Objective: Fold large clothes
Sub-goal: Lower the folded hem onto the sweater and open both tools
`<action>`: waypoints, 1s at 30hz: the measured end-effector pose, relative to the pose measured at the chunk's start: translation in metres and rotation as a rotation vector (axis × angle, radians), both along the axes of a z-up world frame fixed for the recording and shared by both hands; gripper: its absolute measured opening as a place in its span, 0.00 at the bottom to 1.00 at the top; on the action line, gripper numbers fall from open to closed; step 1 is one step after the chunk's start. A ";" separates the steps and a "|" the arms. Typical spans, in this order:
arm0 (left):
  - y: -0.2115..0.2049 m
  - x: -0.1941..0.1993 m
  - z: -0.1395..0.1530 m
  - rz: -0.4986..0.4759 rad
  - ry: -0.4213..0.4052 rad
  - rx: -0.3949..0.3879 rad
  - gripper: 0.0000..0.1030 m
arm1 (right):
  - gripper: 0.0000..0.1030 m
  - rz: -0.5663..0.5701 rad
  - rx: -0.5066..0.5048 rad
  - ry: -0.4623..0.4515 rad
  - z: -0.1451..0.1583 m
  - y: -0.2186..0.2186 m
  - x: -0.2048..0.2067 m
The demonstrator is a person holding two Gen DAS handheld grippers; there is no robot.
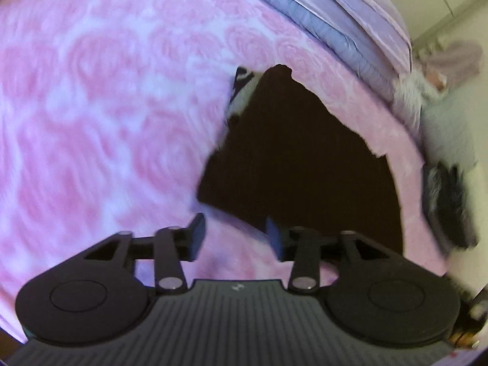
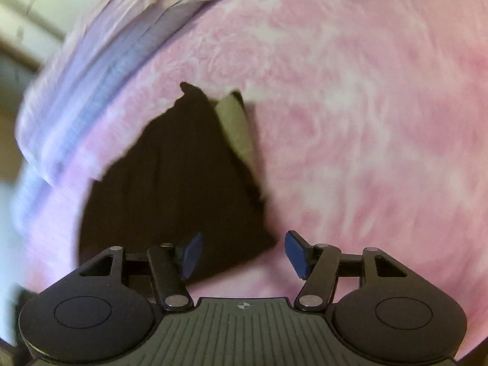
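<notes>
Left wrist view: the left gripper (image 1: 235,238) gapes empty beside the dark garment (image 1: 305,164), folded on the pink blanket (image 1: 106,106). The right gripper (image 2: 242,256) stands wide over its corner, gripping nothing.

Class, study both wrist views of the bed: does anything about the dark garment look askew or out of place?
Yes. The dark garment lies on the pink blanket as a lopsided, ragged-edged shape, not a neat rectangle. A pale patterned layer pokes out along one edge, so the layers are not lined up.
</notes>
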State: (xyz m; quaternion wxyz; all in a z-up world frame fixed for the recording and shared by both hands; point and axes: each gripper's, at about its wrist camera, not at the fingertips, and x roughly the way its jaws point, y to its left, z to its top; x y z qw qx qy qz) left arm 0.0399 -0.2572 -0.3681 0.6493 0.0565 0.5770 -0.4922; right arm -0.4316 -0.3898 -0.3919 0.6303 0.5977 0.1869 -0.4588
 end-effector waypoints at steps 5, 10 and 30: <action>-0.010 0.002 -0.033 0.159 0.125 -0.074 0.52 | 0.56 -0.185 0.081 -0.229 -0.046 0.001 -0.002; -0.026 0.016 -0.067 0.232 0.169 -0.084 0.10 | 0.13 -0.325 0.052 -0.285 -0.071 -0.005 -0.002; 0.102 0.048 -0.023 -0.153 -0.110 0.082 0.25 | 0.17 -0.224 0.180 -0.075 -0.031 0.164 -0.009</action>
